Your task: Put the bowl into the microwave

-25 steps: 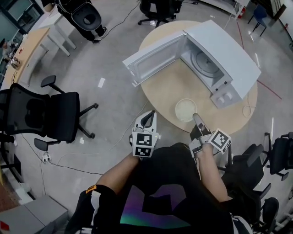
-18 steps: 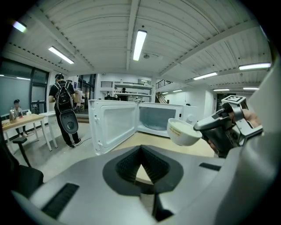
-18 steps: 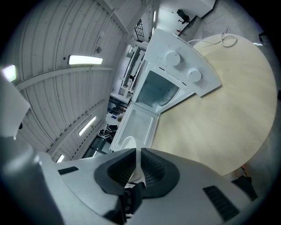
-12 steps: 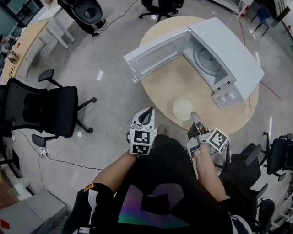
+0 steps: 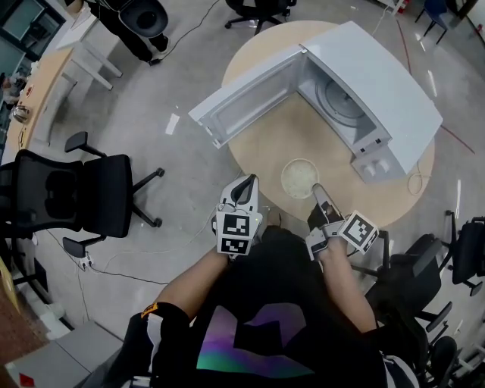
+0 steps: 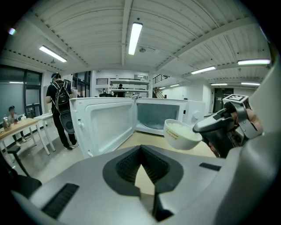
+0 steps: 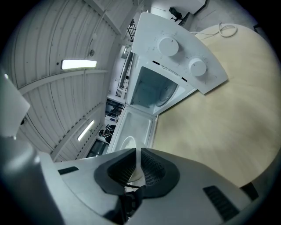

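A white bowl [image 5: 299, 178] of pale food hangs just above the round wooden table [image 5: 265, 144], near its front edge. My right gripper [image 5: 319, 192] is shut on its near rim. In the left gripper view the bowl [image 6: 181, 134] is lifted, with the right gripper [image 6: 219, 127] clamped on its right side. A thin white bowl rim [image 7: 137, 163] sits between the right gripper [image 7: 138, 169] jaws. The white microwave [image 5: 364, 83] stands behind, its door [image 5: 242, 102] swung wide to the left and its cavity [image 6: 158, 116] showing. My left gripper [image 5: 242, 191] hovers off the table's front left, shut and empty.
Black office chairs stand on the floor at left [image 5: 68, 189], at top [image 5: 144, 15] and at right [image 5: 466, 258]. A white cable [image 5: 417, 182] lies on the table's right edge. A person [image 6: 59, 110] stands by a desk left of the microwave door.
The right gripper keeps its hold on the bowl throughout. Both grippers have barely shifted relative to the table; the head view has drifted slightly.
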`<state>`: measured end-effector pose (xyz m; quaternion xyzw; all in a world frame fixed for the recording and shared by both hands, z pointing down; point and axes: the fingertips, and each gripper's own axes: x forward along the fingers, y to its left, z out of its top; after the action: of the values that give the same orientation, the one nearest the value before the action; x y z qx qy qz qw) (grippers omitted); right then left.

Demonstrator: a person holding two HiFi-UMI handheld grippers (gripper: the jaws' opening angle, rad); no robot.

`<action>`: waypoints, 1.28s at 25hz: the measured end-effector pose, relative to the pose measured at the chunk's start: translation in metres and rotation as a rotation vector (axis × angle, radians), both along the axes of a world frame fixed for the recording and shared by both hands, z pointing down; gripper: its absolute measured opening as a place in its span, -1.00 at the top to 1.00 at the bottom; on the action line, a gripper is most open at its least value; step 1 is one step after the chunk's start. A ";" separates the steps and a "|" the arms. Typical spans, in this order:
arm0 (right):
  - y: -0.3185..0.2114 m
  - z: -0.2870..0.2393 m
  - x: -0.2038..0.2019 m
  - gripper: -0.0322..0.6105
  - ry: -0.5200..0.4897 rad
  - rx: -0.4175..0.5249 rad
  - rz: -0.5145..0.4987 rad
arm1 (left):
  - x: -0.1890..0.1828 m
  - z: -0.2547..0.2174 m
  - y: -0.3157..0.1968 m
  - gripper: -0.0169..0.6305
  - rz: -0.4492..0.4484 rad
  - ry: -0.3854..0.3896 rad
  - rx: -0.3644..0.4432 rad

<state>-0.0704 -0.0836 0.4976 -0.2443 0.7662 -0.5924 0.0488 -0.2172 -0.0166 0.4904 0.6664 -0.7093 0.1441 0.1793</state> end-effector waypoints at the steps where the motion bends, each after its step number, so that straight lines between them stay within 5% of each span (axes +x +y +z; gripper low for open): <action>1: -0.004 -0.001 -0.001 0.76 -0.005 -0.001 0.002 | 0.000 -0.001 -0.006 0.81 0.005 -0.001 -0.001; 32: -0.100 0.000 -0.020 0.76 -0.109 -0.031 0.020 | -0.002 0.011 -0.113 0.81 0.023 -0.026 -0.046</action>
<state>-0.0906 -0.1837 0.4975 -0.2202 0.7507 -0.6160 0.0924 -0.2191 -0.1293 0.5015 0.6681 -0.7004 0.1713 0.1837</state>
